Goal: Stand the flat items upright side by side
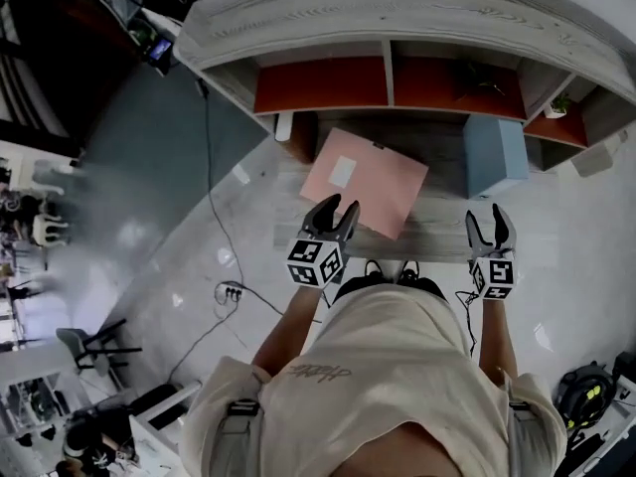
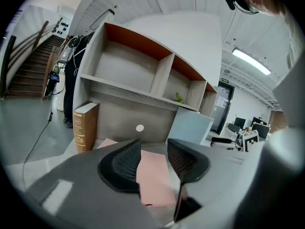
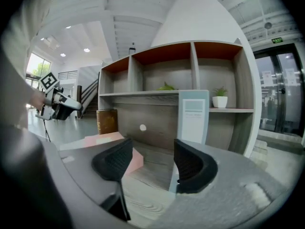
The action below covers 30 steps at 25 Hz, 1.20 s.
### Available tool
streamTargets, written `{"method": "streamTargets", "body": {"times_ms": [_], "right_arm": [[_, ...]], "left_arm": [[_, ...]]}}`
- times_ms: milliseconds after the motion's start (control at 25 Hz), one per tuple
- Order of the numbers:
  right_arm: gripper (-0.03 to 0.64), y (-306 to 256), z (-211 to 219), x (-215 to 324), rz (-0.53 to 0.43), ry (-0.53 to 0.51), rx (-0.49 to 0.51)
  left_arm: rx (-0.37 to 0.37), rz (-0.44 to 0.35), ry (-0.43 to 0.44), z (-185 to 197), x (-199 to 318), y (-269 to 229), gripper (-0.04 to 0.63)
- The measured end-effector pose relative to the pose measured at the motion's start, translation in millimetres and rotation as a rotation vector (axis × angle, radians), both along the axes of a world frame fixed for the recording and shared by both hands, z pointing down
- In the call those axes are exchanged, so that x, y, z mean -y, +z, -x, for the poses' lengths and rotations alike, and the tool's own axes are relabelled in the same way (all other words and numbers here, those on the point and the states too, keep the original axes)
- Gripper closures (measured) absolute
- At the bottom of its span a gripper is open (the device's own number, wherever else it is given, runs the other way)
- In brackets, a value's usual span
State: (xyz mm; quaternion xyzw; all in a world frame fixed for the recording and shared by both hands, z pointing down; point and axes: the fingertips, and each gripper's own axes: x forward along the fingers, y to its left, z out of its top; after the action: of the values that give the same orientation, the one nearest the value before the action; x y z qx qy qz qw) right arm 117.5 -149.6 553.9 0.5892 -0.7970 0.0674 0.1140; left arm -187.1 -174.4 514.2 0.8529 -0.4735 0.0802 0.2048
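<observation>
Head view centre: pink folder [image 1: 363, 182] lies flat on the desk [image 1: 437, 237]; blue book [image 1: 495, 155] stands at right. Left gripper [image 1: 334, 212] and right gripper [image 1: 488, 222] open, apparently empty. Approach step: next, pinch folder's near edge, tilt upright.

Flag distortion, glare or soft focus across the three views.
Head view: fisheye bows the shelf unit into an arc; the glossy floor carries pale reflections. Left gripper view: black circular vignette, left tool looms large and slightly soft, ceiling light blown out. Right gripper view: same vignette, right tool soft, shelf unit behind sharper.
</observation>
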Motion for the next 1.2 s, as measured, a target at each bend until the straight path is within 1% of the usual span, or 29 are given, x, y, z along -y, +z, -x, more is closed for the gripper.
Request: {"method": "streamTargets", "body": {"times_ms": [40,120,280,360,440,560,680,840,920,1080,1200], "right_arm": [[0.351,0.1,10.3,-4.6,0.010,-0.024,-0.009],[0.351,2.0,33.3,-8.7,0.033,-0.075,0.006],[0.350,18.9,84.2,-8.0,0.140,-0.196,0.057],[0.349,24.7,109.0,-2.1,0.169,-0.250,0.045],[0.344,28.9,127.2,8.7,0.185,-0.295,0.021],[0.342,37.9,141.4,30.1,0.231,-0.347,-0.039],[0.342,50.6,155.4,60.2,0.284,-0.394,-0.093],[0.339,66.0,178.6,99.1,0.363,-0.482,-0.099],[0.318,71.4,190.9,114.6,0.395,-0.534,-0.101],[0.303,85.7,207.2,141.6,0.435,-0.630,-0.158],[0.281,111.5,210.6,157.9,0.499,-0.679,-0.199]], "left_arm": [[-0.003,0.005,0.002,4.4,-2.2,3.3,0.405],[-0.011,0.014,0.006,13.3,-3.6,9.4,0.406],[-0.043,0.037,0.002,28.7,-6.0,23.4,0.405],[-0.063,0.055,-0.017,39.5,-8.8,31.8,0.405],[-0.086,0.085,-0.056,50.0,-10.3,43.4,0.405],[-0.119,0.155,-0.144,61.5,-10.2,71.5,0.405],[-0.116,0.224,-0.209,72.4,-7.6,102.5,0.405],[-0.134,0.310,-0.253,84.2,-4.3,128.3,0.405],[-0.136,0.343,-0.282,90.3,-2.9,136.5,0.405],[-0.164,0.400,-0.330,92.4,0.8,148.1,0.402],[-0.207,0.439,-0.356,87.0,2.9,157.5,0.391]]}}
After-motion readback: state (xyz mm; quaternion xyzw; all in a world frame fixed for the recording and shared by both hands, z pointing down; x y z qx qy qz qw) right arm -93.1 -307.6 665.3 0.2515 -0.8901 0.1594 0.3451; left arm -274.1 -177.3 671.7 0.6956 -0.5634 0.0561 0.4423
